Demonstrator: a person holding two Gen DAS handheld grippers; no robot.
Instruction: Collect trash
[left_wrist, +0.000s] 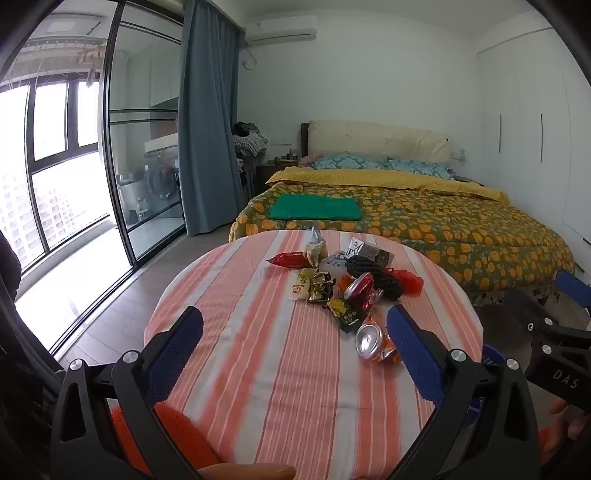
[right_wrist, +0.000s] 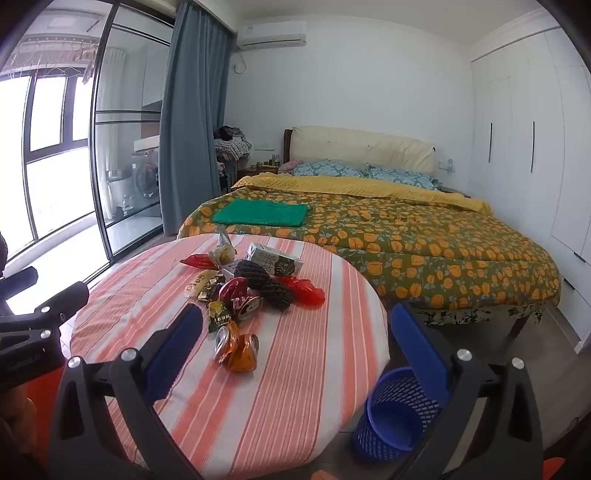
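Left wrist view: the left tool (left_wrist: 294, 325) is hovering over the near part of the round striped desk (left_wrist: 236, 369), its two blue fingers spread wide and gripping nothing. The trash pile (left_wrist: 343, 284) is lying on the far half of the desk, ahead of the tool; the nearest piece, a crushed silver can (left_wrist: 370, 339) resting against an orange wrapper (left_wrist: 388, 352), is sitting just inside the right finger. Farther off are lying a red can (left_wrist: 360, 288), a black mesh sleeve (left_wrist: 373, 269), a red wrapper (left_wrist: 290, 259) and a carton (left_wrist: 364, 249). The right tool (left_wrist: 554, 332) is showing at the right edge. Right wrist view: the right tool (right_wrist: 295, 325) is also standing spread and empty, facing the near right part of the desk (right_wrist: 295, 387). The same pile (right_wrist: 251, 284) is lying ahead and to the left, with the crushed silver can (right_wrist: 223, 341) and orange wrapper (right_wrist: 242, 354) nearest. A blue mesh bin (right_wrist: 391, 417) is standing on the floor, near right of the desk and below its edge; it appears empty. Judgement: collection is only beginning, in the approach step. The next move calls for advancing one tool onto the nearest can, pressing the fingers onto it, and carrying it to the bin.
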